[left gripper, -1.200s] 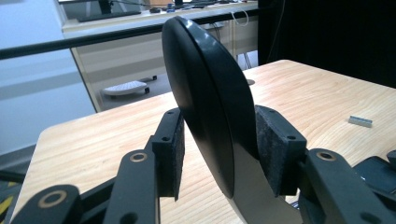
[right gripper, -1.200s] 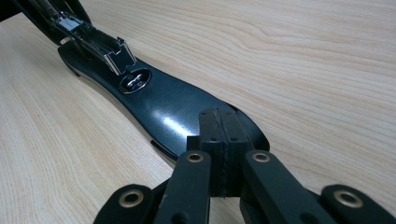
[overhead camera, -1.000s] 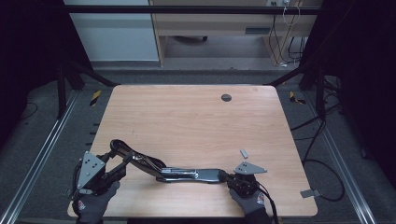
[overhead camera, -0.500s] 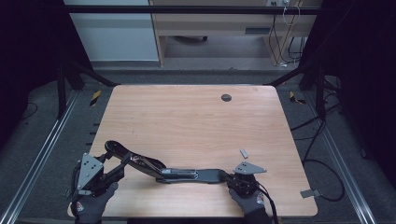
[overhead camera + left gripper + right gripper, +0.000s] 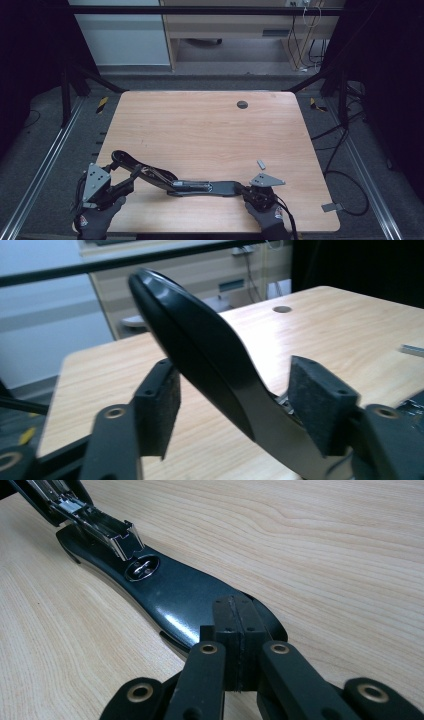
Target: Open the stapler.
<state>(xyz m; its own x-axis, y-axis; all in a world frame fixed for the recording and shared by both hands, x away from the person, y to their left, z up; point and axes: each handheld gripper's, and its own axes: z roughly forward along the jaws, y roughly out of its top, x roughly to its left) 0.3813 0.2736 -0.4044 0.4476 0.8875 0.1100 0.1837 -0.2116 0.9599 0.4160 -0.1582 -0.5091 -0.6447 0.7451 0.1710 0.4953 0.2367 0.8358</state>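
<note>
Left hand-held gripper (image 5: pixel 122 184) jaws have just been opening: pads now stand clear either side of the stapler's (image 5: pixel 200 187) black top arm (image 5: pixel 200 355), no grip. A second ago they pinched it. Right hand-held gripper (image 5: pixel 243 190) closed flat, pressing on the base tip. One stapler, two grippers, one small grey piece (image 5: pixel 261 164) on the bench (image 5: pixel 200 125). Stapler lies hinged open at near edge, long axis left-right, arm tilted up-left.
</note>
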